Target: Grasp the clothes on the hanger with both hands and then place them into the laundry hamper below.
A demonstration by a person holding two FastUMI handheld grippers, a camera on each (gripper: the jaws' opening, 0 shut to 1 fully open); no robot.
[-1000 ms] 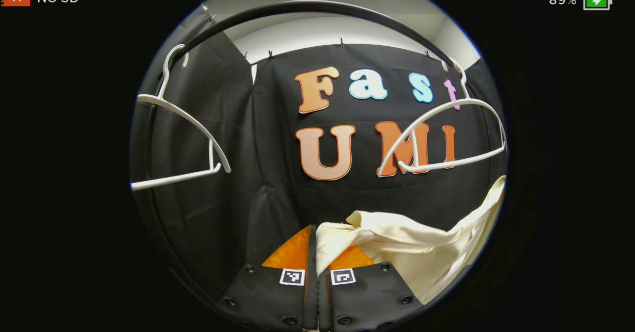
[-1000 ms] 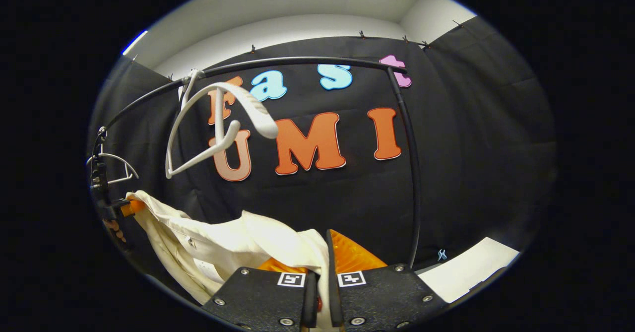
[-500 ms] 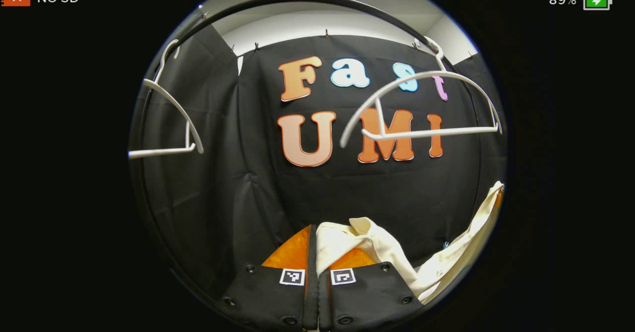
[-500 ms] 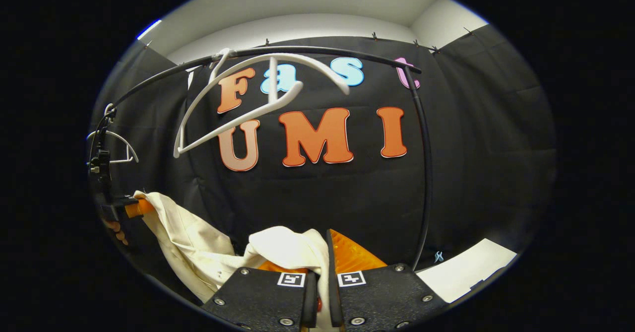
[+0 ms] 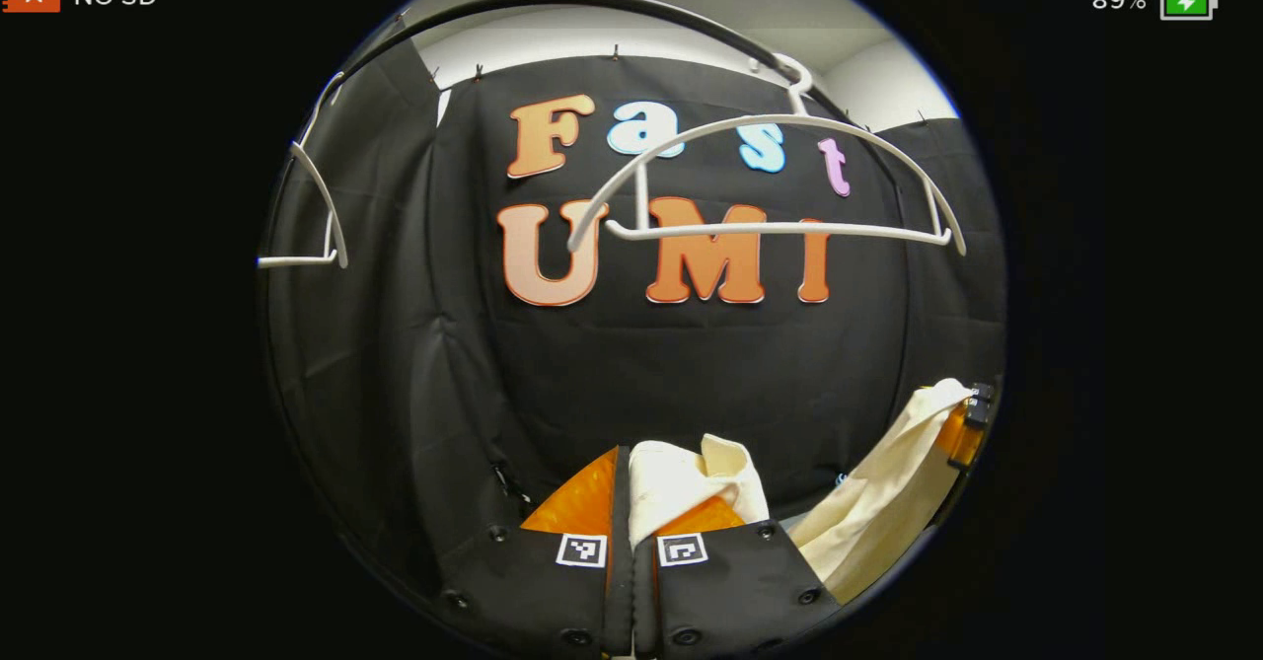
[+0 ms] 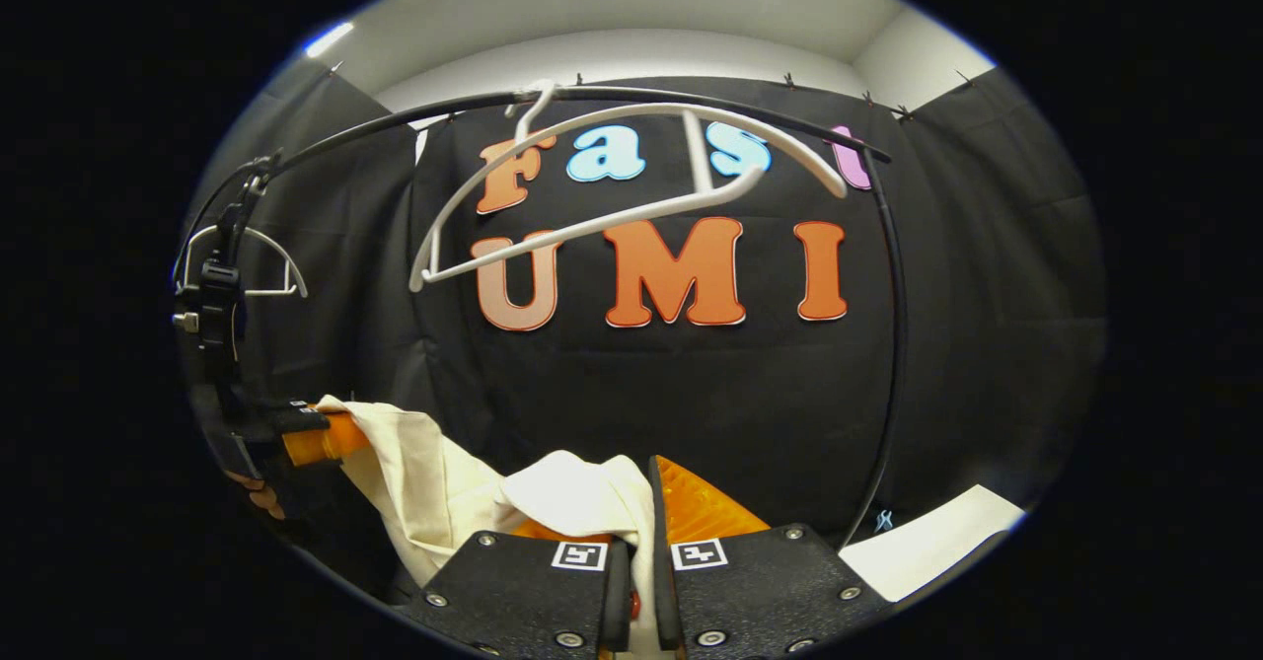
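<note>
Since the earlier frames, both grippers had lowered the cream garment (image 5: 878, 502) farther beneath the bare hanger (image 5: 770, 182). The left gripper (image 5: 631, 502) and right gripper (image 6: 639, 512) each had their fingers clamped on cloth. Carrying was underway; next it called for lowering both together toward the hamper.

cream garment (image 5: 893, 502), plain and unpatterned, also cream in the right gripper view (image 6: 464, 477). white plastic hanger (image 5: 770, 229), again white in the right gripper view (image 6: 631, 216); a second white hanger (image 5: 316, 216) at far left. black clothes rail (image 6: 631, 100), curved. black cloth wall (image 5: 691, 374), creased. white ceiling (image 6: 612, 9). white sheet (image 6: 928, 547) at lower right. each gripper body carries small black-and-white square markers (image 5: 681, 549).
</note>
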